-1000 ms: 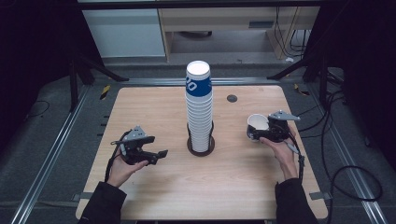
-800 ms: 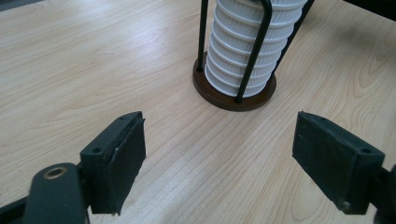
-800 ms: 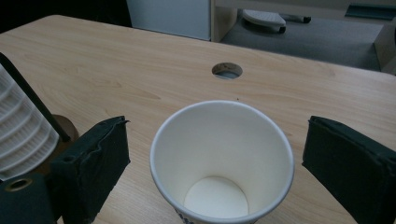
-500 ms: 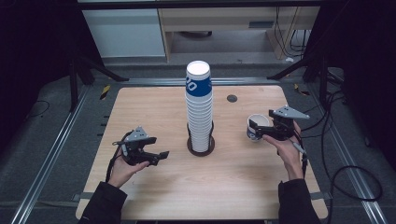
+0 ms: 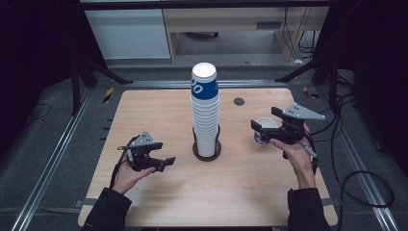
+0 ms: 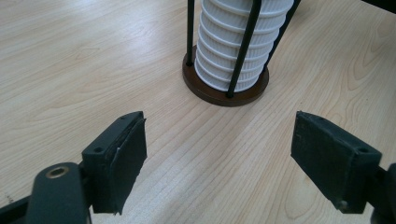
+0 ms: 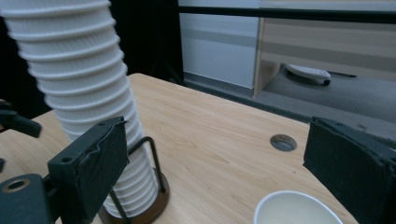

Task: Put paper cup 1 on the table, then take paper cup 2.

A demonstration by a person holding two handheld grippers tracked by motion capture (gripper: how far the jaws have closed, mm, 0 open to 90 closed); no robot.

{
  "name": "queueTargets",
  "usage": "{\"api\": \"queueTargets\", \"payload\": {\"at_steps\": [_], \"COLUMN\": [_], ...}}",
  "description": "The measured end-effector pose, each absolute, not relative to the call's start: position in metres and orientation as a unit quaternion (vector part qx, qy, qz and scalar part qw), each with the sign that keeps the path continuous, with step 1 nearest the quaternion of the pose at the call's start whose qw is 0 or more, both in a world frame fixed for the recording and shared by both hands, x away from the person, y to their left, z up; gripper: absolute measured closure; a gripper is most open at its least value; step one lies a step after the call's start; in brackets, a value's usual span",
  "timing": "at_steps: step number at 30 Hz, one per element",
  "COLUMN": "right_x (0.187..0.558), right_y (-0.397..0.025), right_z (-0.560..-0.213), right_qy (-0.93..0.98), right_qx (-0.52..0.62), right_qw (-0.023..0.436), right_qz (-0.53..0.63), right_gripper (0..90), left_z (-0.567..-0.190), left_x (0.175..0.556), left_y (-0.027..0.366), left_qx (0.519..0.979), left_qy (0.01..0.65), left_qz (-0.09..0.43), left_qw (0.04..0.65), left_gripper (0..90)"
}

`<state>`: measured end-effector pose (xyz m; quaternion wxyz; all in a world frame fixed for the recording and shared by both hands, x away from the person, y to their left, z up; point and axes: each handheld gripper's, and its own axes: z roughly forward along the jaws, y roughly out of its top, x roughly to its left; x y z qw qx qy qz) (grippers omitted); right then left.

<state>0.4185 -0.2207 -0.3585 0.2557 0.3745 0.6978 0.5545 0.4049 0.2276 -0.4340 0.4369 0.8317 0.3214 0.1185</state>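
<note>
Standing upright near the right gripper [image 5: 266, 126] — jaws spread — a paper cup [image 5: 263, 130] looks empty; left gripper [image 5: 162, 154] spread too.

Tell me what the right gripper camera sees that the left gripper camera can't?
Right gripper view: a loose paper cup below its open jaws, a round hole in the table, and cabinets behind. Left gripper view: the holder's whole brown base from above, with bare wood between its open jaws. Both: the stack of white cups in its black wire holder, and the wooden table.
</note>
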Motion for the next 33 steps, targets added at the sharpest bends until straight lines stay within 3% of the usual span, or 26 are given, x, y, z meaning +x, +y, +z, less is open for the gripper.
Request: {"api": "queueTargets", "payload": {"at_steps": [16, 33], "right_x": [0.403, 0.405], "right_y": [-0.195, -0.161], "right_z": [-0.34, -0.286], "right_qy": [0.698, 0.685], "right_qx": [0.339, 0.297], "right_qw": [0.24, 0.231], "right_qz": [0.583, 0.623], "right_gripper": [6.5, 6.3], "left_z": [-0.435, -0.433], "left_x": [0.406, 0.406], "left_y": [0.229, 0.232], "left_qx": [0.829, 0.825], "left_qy": [0.33, 0.335], "left_qz": [0.124, 0.127], "left_qw": [0.434, 0.438], "left_gripper": [17.8, 18.0]}}
